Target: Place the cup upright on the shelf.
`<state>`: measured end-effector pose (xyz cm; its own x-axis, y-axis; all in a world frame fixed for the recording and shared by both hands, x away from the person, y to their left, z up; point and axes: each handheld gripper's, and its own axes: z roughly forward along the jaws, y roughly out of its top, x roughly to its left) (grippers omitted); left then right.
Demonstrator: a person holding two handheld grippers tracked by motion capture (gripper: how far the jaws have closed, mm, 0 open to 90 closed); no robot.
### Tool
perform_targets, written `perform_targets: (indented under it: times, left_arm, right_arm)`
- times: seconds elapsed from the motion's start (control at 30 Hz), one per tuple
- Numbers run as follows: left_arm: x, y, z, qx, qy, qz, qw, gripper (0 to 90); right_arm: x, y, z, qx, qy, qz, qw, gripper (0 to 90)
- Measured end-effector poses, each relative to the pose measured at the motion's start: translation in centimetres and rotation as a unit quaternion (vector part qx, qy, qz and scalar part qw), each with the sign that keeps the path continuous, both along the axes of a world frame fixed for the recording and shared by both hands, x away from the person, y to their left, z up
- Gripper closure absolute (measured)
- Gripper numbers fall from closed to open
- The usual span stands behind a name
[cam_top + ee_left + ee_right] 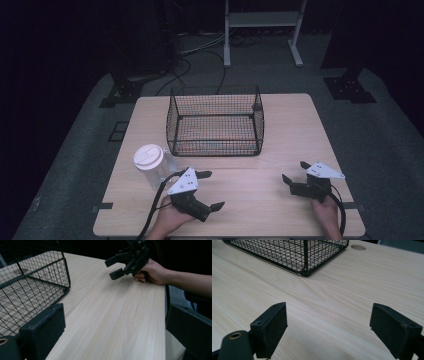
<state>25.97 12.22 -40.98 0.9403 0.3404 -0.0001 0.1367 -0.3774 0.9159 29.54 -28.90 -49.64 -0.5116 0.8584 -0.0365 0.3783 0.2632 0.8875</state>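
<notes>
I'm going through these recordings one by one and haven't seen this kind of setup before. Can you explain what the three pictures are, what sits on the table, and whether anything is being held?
There is no robot here: a person holds a hand-operated black claw in each hand. The high view looks down on the pale wooden table from the person's side. The left claw is at lower left and the right claw at lower right.

The other two pictures come from cameras riding on the claws, each looking out between its own two black jaws. The left gripper view also shows the other hand with its claw across the table.

On the table stand a black wire mesh basket, open at the top, and a clear plastic jar with a white lid just beside the left claw. Both claws are open and hold nothing.
</notes>
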Motion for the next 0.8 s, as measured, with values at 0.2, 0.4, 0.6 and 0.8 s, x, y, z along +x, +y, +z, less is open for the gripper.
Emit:
perform_targets:
  times: [0.2, 0.4, 0.6, 0.8]
  left_arm:
    - [-0.5, 1.4, 2.9, 0.009, -0.012, 0.000, 0.9999, 1.5]
    - [-1.0, 3.8, 5.4, 0.020, -0.026, 0.020, 0.9993, 1.5]
    - [-1.7, 6.3, 6.8, 0.018, -0.035, 0.047, 0.9981, 1.5]
    - [-2.2, 8.4, 8.0, 0.023, -0.046, 0.075, 0.9958, 1.5]
  right_arm:
    - [0.0, 0.0, 0.0, -0.001, 0.000, -0.001, 1.0000, 13.5]
    - [0.0, 0.1, 0.0, -0.005, 0.002, 0.000, 1.0000, 13.5]
    - [0.0, 0.2, 0.0, -0.005, 0.003, -0.001, 1.0000, 13.5]
    - [0.0, 0.2, 0.0, -0.005, 0.004, -0.002, 1.0000, 13.5]
